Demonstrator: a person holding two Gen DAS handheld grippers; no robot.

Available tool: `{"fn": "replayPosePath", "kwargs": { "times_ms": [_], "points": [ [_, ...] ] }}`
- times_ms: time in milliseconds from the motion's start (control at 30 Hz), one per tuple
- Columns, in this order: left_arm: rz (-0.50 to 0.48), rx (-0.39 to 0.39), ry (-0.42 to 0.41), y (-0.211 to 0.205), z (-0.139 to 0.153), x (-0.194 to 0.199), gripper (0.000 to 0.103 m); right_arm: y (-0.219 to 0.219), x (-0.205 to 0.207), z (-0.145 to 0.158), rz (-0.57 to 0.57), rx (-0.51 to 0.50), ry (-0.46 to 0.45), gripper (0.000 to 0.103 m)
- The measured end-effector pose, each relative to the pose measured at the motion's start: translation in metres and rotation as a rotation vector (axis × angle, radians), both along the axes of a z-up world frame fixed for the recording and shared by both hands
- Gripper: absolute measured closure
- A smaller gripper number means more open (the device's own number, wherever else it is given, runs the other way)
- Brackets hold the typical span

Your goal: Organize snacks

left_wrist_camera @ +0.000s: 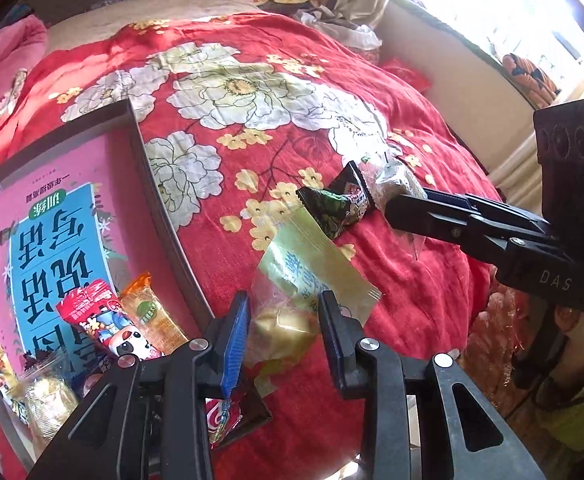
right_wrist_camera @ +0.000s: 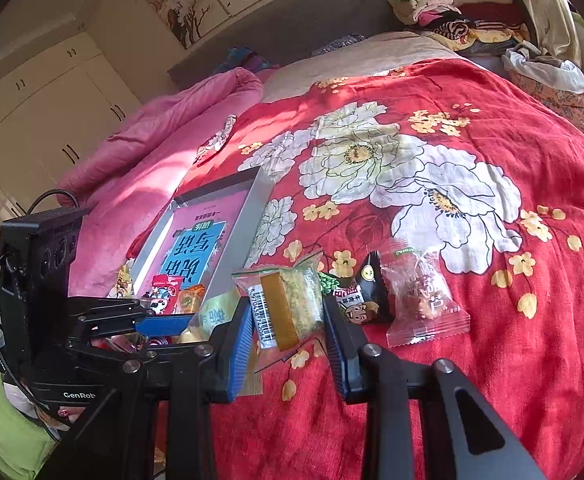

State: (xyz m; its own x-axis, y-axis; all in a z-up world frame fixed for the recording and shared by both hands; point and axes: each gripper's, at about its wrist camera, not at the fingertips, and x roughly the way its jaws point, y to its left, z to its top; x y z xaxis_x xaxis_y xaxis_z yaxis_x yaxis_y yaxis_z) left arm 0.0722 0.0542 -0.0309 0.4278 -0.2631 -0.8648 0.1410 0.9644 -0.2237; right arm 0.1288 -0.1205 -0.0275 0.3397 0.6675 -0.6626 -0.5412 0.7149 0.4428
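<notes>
Straddling a pale green pastry packet (left_wrist_camera: 292,304) at the bottom centre of its view, the left gripper (left_wrist_camera: 284,332) stands spread, not yet pinching. The right gripper (right_wrist_camera: 288,340), likewise parted, brackets a clear barcoded cake packet (right_wrist_camera: 288,304) low in its frame. Both look light, crinkly and crushable: pinch the sealed edges, not the soft filling.

Several snack packets (left_wrist_camera: 104,320) lie in the tray (left_wrist_camera: 160,196) on the bedspread (left_wrist_camera: 252,60).
</notes>
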Motion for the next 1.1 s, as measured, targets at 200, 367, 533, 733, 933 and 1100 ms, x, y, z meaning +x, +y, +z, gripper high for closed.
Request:
{"fn": "replayPosePath", "kwargs": {
  "times_ms": [200, 367, 533, 733, 933, 1100],
  "points": [
    [-0.009, 0.003, 0.022, -0.004, -0.012, 0.007, 0.093, 0.003, 0.0, -0.001, 0.0, -0.016, -0.005, 0.068],
    [-0.018, -0.01, 0.027, -0.007, -0.015, 0.009, 0.093, 0.0, 0.0, 0.0, -0.008, -0.003, -0.007, 0.069],
    [-0.005, 0.076, 0.047, -0.013, -0.025, 0.013, 0.072, 0.007, 0.0, -0.01, 0.012, -0.079, 0.015, 0.069],
    [-0.028, 0.113, 0.047, -0.022, -0.031, 0.015, 0.068, 0.026, -0.003, -0.026, 0.067, -0.209, 0.01, 0.069],
    [-0.048, 0.158, 0.062, -0.034, -0.038, 0.018, 0.064, 0.041, 0.0, -0.044, 0.085, -0.35, -0.015, 0.067],
    [-0.073, 0.135, 0.076, -0.043, -0.047, 0.019, 0.066, 0.047, 0.001, -0.051, 0.105, -0.376, -0.027, 0.066]
  ]
}}
